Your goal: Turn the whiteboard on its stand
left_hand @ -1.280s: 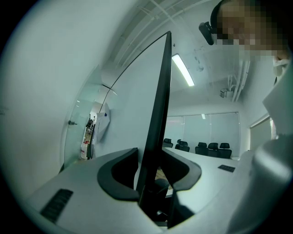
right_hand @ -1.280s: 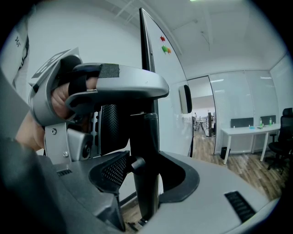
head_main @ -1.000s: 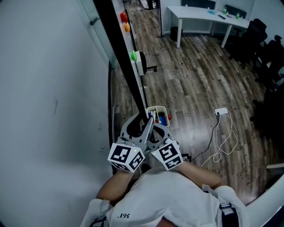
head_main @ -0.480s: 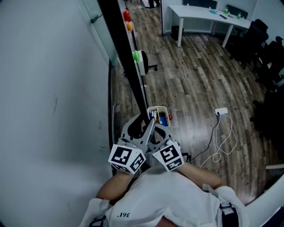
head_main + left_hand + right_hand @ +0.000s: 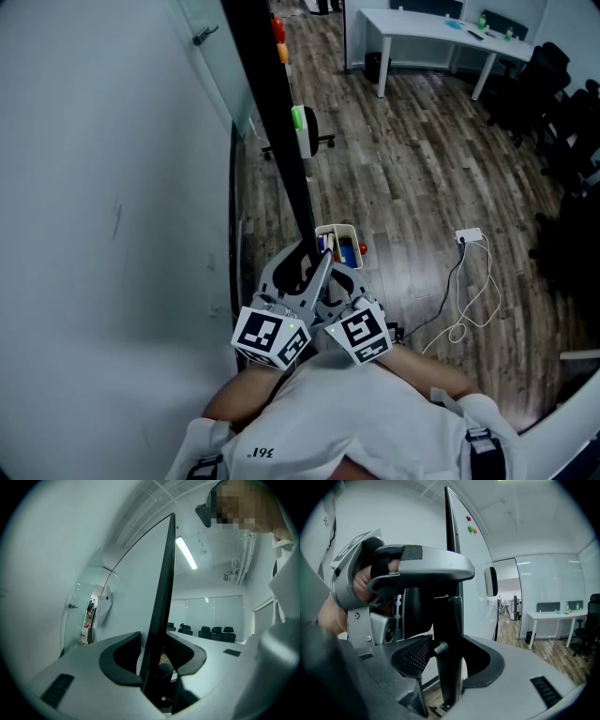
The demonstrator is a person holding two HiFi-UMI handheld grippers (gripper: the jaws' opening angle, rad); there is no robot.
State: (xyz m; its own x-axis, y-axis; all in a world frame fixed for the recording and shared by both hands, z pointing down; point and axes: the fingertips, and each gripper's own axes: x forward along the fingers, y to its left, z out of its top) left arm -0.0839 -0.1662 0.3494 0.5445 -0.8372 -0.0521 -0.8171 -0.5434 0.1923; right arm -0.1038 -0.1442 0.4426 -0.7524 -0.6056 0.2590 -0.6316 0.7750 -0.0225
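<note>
Gripping the whiteboard [image 5: 284,122] low on its dark edge frame with both tools, close together and just ahead of the body. Seen edge-on in the head view as a dark band running from the top of the picture down to the two marker cubes, upright on the wooden floor [image 5: 412,169], with a pale wall [image 5: 94,206] close on its left. Clamped there by the left gripper [image 5: 289,270], jaws set fairly wide with a pad against each side of the dark frame and nothing else between them; pointing about level, with the board's pale face rising away to the left of the edge in the left gripper view. Clamped likewise by the right gripper [image 5: 336,281], just beside the left one and angled slightly downward, jaws also fairly wide and closed on the black upright of the frame, mesh-textured pad on one side, smooth pad on the other. Visible too in the right gripper view: the left gripper higher on the same edge, with fingers [image 5: 363,581] wrapped round its handle. Dotted on the board's right face with red, orange and green magnets [image 5: 298,117]. Near the foot of the stand, a small pale box [image 5: 339,246] of coloured items; farther right on the floor, a white cable [image 5: 469,291]; at the far end of the room, a white desk [image 5: 431,33] and dark office chairs [image 5: 562,103].
</note>
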